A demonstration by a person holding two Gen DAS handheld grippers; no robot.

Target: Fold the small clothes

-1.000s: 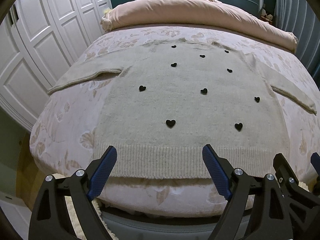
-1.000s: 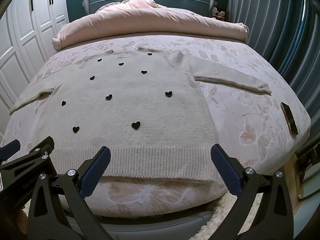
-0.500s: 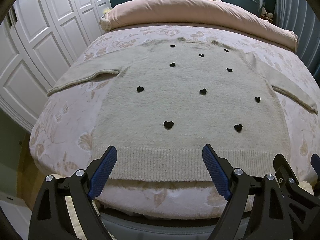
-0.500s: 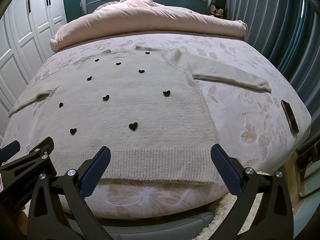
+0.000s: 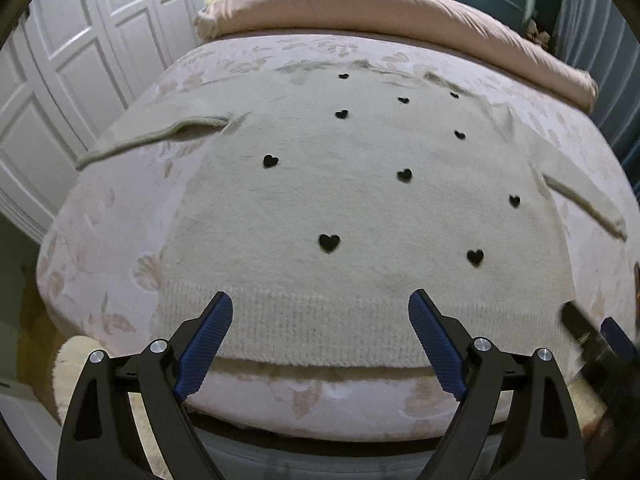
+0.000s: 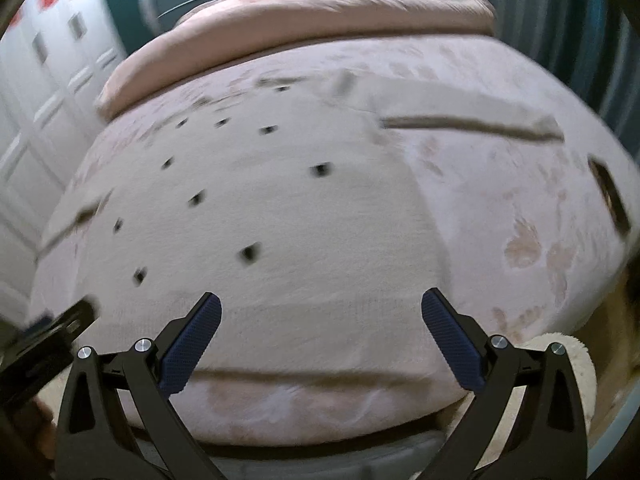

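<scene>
A cream knit sweater (image 5: 360, 208) with small black hearts lies flat on the bed, sleeves spread to both sides, ribbed hem (image 5: 320, 332) toward me. It also shows, blurred, in the right wrist view (image 6: 304, 224). My left gripper (image 5: 320, 312) is open and empty, its blue pads just above the hem left of its middle. My right gripper (image 6: 320, 312) is open and empty over the hem's right part. The right gripper's black body shows at the lower right of the left wrist view (image 5: 592, 336).
The bed (image 5: 100, 240) has a pink floral cover and a folded pink duvet (image 5: 380, 4) at the head. White wardrobe doors (image 5: 60, 80) stand on the left, curtains (image 6: 580, 20) on the right. A dark phone (image 6: 610, 196) lies near the bed's right edge.
Both grippers have moved forward and closer to the sweater's hem. The right wrist view is now blurred and tilted from fast motion. Both stay open.
</scene>
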